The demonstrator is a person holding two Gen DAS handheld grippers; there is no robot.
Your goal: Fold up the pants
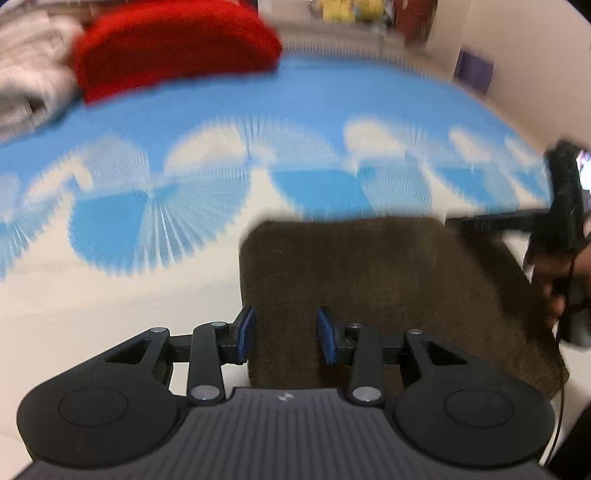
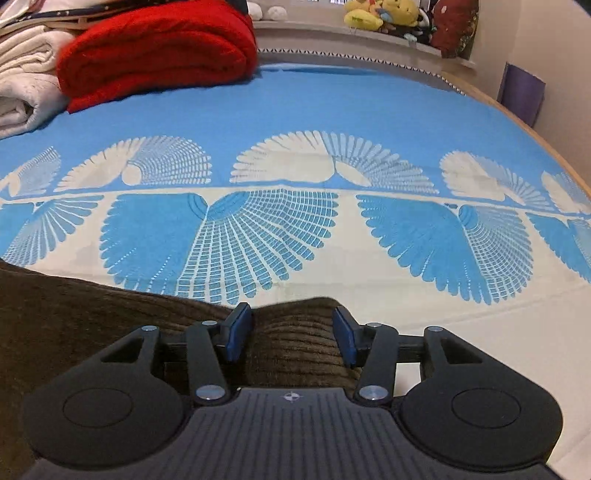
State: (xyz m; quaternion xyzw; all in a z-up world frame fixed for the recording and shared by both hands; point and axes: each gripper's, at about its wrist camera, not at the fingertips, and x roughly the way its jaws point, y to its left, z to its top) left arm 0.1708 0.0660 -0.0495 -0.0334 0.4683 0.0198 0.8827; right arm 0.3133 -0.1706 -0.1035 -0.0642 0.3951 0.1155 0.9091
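A blue and cream bedspread (image 2: 295, 107) with fan-shaped patterns covers the whole bed. At its far left corner lies a folded red blanket (image 2: 159, 48), just beside a pile of white bedding (image 2: 26, 85), and plush toys (image 2: 380, 14) sit on the ledge behind the bed. The brown pants (image 1: 369, 280) lie folded into a compact block on the cream part of the spread, at the near edge; in the right wrist view the same corduroy cloth spreads off to the left. The left gripper (image 1: 286, 334) hangs over the near end of the pants, its blue pads set moderately apart with cloth showing between them but nothing pinched. The right gripper (image 2: 292, 334) stands a little wider, its jaws straddling a raised ridge of the pants without closing on it.
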